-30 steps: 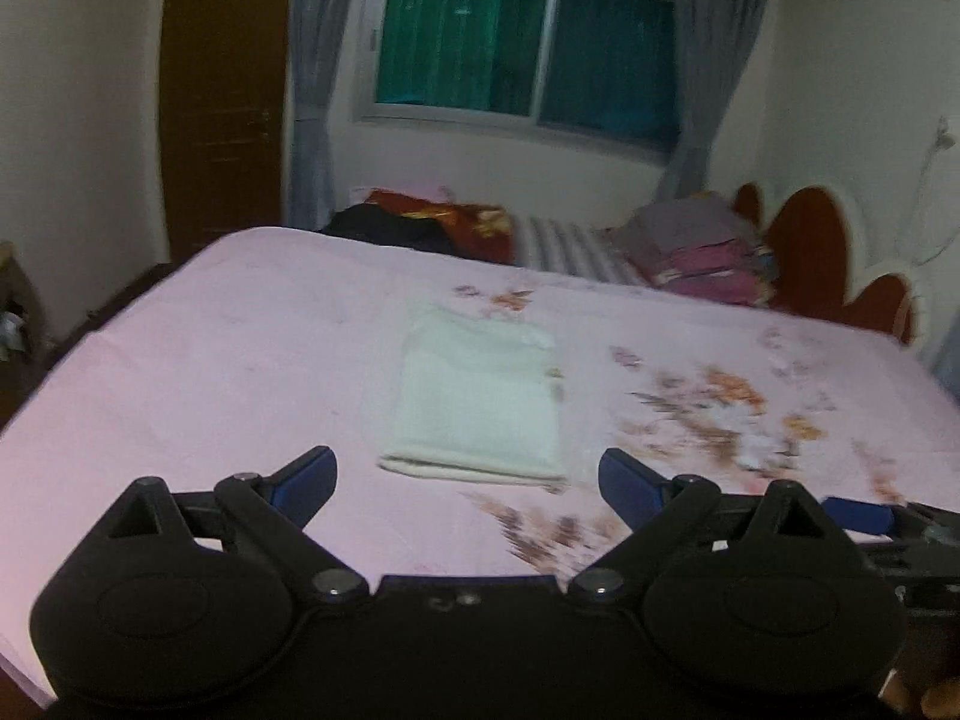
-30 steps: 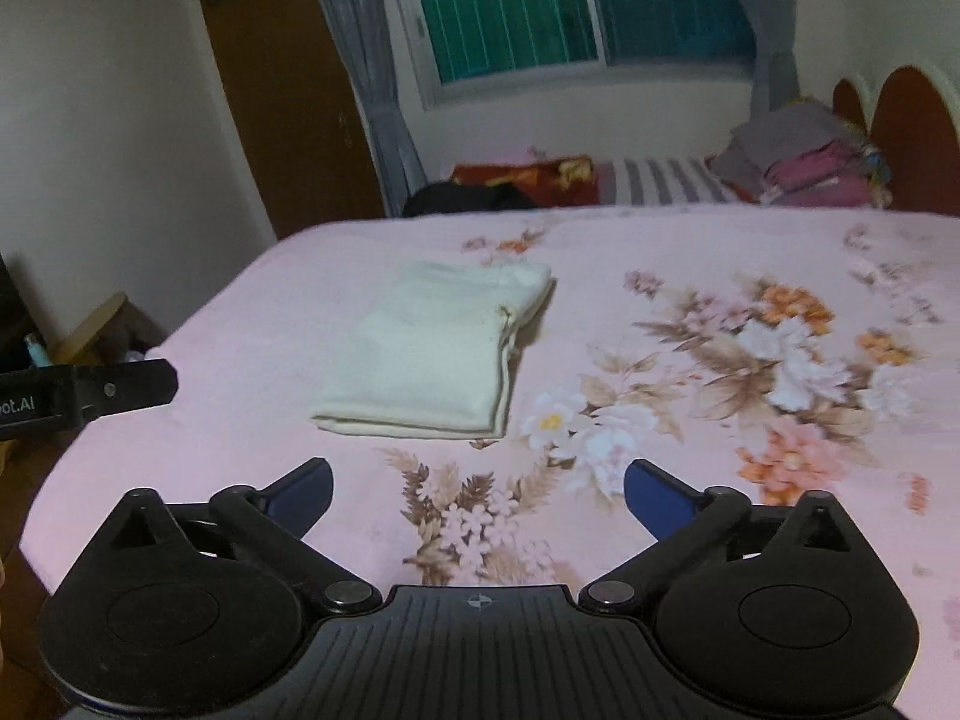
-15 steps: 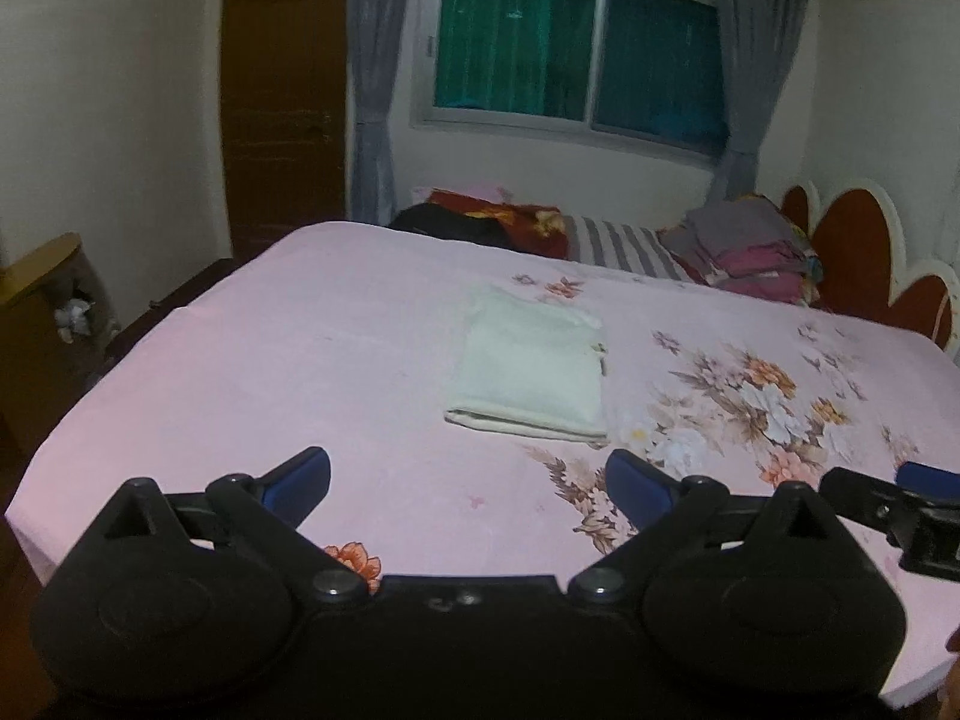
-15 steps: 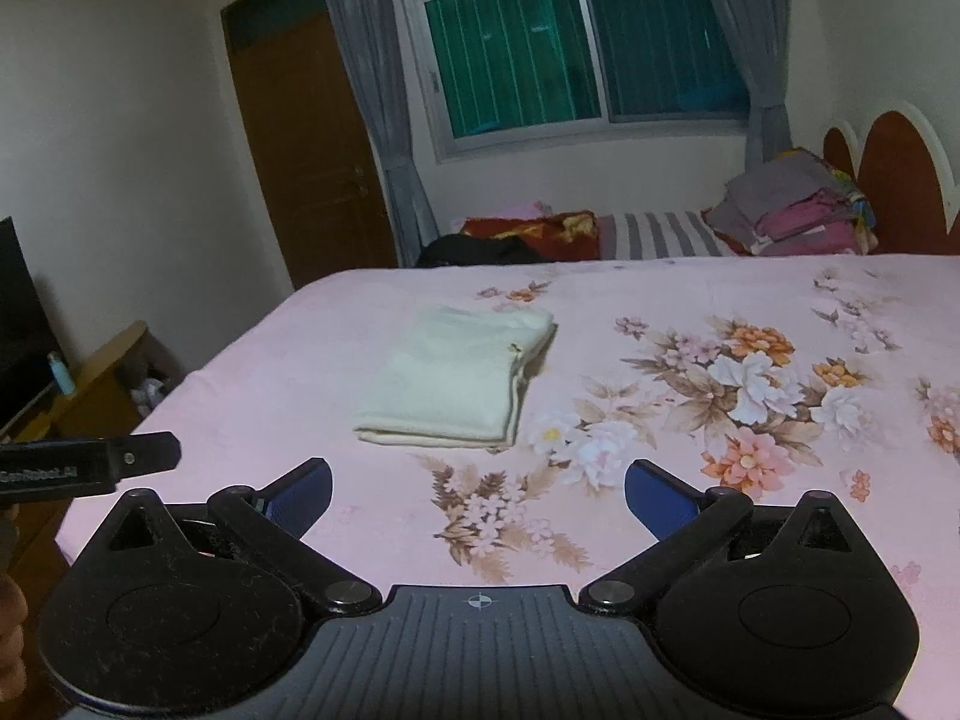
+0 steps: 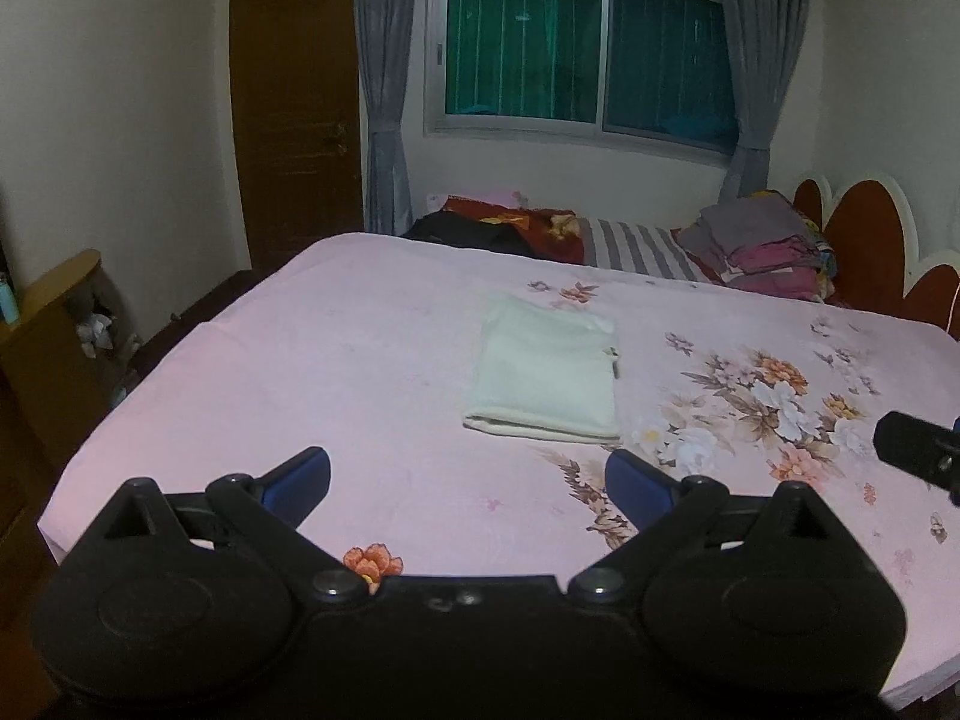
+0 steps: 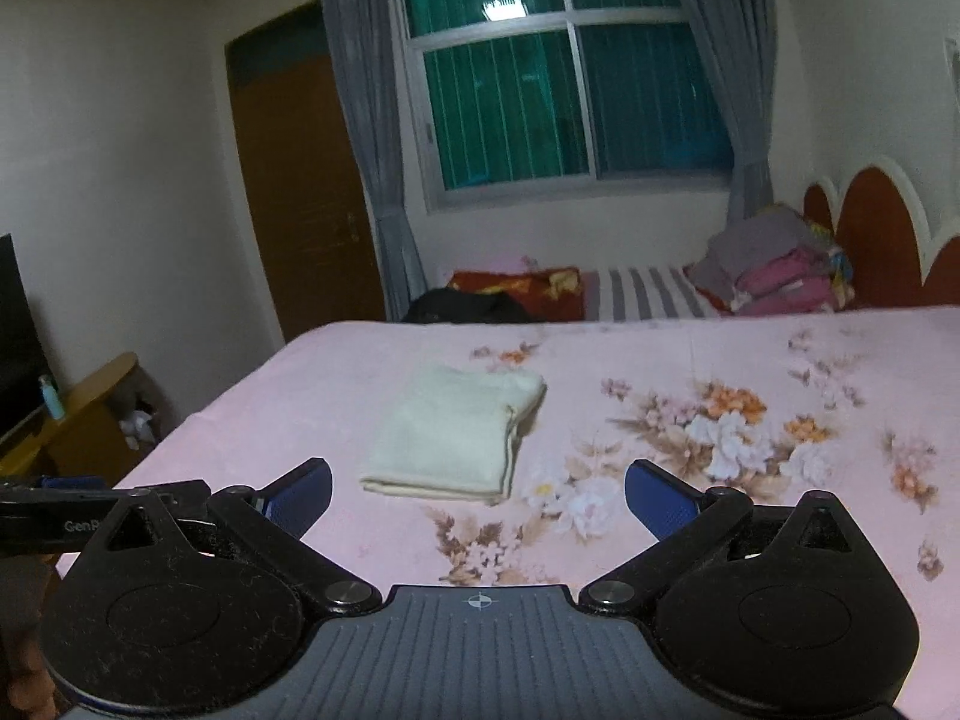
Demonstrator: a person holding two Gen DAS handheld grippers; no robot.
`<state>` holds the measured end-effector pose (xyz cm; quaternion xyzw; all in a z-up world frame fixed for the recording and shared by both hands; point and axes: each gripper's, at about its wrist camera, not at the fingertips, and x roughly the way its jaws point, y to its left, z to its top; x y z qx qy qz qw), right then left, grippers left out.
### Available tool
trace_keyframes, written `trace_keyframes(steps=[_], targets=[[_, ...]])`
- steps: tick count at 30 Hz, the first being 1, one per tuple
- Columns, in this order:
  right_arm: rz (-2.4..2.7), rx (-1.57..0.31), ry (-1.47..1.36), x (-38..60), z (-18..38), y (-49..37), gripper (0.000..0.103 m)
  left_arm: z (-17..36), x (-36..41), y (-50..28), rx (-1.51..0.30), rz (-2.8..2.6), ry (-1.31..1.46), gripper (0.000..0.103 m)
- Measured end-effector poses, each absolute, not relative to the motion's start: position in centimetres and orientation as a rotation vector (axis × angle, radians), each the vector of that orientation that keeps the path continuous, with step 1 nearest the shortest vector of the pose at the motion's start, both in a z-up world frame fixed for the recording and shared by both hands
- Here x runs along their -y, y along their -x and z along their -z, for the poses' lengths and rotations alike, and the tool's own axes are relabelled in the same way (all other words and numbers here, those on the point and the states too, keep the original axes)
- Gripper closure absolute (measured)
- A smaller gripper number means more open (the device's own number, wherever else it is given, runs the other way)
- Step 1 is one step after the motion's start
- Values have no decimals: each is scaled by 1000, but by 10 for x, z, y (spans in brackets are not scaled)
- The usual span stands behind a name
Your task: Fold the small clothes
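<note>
A pale cream garment (image 5: 549,381) lies folded into a neat rectangle on the pink floral bedspread (image 5: 336,372); the right wrist view shows it too (image 6: 459,441). My left gripper (image 5: 468,483) hovers open near the bed's front edge, well short of the garment, with nothing between its blue pads. My right gripper (image 6: 478,495) is open as well, empty, and also back from the garment. Part of the right gripper shows at the right edge of the left wrist view (image 5: 918,453), and the left gripper's body sits at the left edge of the right wrist view (image 6: 90,516).
A stack of folded clothes (image 5: 762,252) and striped and red bedding (image 5: 636,243) lie at the bed's far end by the headboard (image 5: 870,234). A wooden cabinet (image 5: 54,324) stands left of the bed, a door (image 5: 297,114) and window (image 5: 576,54) behind.
Both grippers have pulled back and risen away from the folded garment, which now looks smaller and farther off. The garment has stayed in place. Both stay open.
</note>
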<state>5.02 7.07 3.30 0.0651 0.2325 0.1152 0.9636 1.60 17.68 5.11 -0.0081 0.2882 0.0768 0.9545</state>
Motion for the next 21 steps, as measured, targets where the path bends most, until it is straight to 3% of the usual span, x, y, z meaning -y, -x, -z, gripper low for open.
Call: trace_keyframes(steps=[21], targets=[[-241,-470,-146,-69,-31,-53,0,-53,-179,-14,-604,-154,36,5]])
